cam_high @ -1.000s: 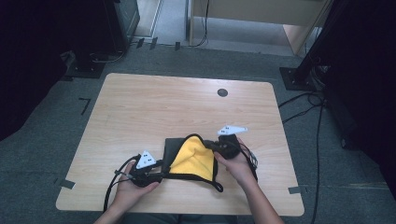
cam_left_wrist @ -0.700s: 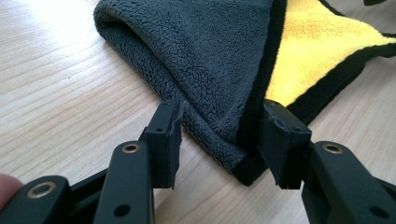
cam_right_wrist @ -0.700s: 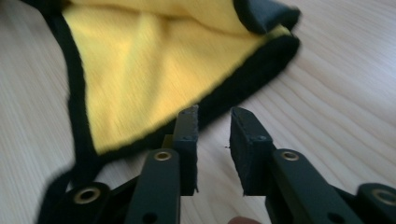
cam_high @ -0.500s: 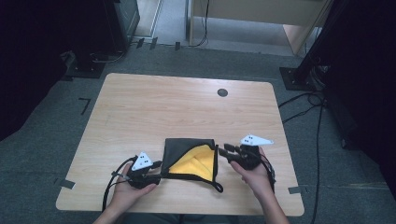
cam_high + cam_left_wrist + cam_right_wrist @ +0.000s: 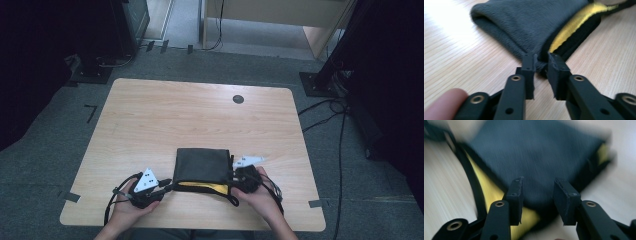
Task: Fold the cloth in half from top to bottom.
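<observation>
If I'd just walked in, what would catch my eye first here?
A dark grey cloth pouch with a bright yellow lining lies near the front edge of the wooden table. The left gripper pinches the pouch's left corner, while the right gripper stands open at its right side.

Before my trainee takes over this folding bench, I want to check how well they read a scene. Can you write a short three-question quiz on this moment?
1. True or false: the dark cloth lies near the table's far edge.
2. Which colour shows along the cloth's near edge? A red, B yellow, C white.
3. What has the left gripper got between its jaws?

Key
1. False: it lies near the person's edge, between the left gripper and the right gripper.
2. B: a yellow lining peeks out.
3. A corner of the cloth; the jaws have just been closing and now pinch it.
</observation>
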Demonstrator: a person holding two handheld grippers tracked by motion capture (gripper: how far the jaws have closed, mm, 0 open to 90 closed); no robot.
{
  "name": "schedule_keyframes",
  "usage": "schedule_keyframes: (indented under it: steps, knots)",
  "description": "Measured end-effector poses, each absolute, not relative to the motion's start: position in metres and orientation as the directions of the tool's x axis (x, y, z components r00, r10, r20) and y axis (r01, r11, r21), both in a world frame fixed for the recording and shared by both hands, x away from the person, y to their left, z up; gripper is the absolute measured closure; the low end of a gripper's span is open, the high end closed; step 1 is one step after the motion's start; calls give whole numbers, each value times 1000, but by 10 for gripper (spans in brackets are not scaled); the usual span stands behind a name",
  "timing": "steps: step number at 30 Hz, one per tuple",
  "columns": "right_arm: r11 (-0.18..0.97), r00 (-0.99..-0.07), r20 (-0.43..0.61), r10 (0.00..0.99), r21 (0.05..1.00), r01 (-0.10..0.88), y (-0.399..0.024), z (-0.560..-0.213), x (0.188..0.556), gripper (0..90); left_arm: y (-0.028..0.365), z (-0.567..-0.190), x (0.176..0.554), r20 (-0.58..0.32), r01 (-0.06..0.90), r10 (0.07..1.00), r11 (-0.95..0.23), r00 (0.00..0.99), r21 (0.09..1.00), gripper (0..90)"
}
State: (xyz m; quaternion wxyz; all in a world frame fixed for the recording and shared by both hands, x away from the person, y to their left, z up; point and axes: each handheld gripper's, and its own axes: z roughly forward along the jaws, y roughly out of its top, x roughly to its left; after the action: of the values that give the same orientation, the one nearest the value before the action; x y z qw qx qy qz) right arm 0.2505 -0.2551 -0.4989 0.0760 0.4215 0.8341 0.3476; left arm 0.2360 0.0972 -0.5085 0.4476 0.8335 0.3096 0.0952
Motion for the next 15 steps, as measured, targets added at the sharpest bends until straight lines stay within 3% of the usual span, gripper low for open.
schedule_keyframes:
  steps: [4, 6, 7, 10, 13, 15]
  knots:
    - [297, -556, 227, 800, 655, 694, -280, -496, 236, 567, 99, -503, 243, -272, 519, 620, -258, 735, 815, 593]
    - [197, -495, 264, 828, 689, 697, -284, -487, 234, 559, 92, -501, 244, -283, 534, 636, -242, 718, 810, 572]
    - [118, -451, 308, 837, 704, 700, -281, -484, 233, 560, 87, -501, 243, -264, 526, 645, -253, 718, 812, 564]
    - [122, -445, 288, 848, 711, 692, -271, -488, 232, 562, 71, -505, 237, -147, 459, 642, -351, 752, 816, 568]
    - [109, -423, 310, 851, 684, 721, -259, -500, 238, 614, 61, -511, 232, -69, 427, 637, -429, 768, 796, 632]
    - [125, -417, 293, 860, 672, 730, -253, -506, 240, 681, 59, -512, 231, -31, 414, 647, -449, 762, 792, 722]
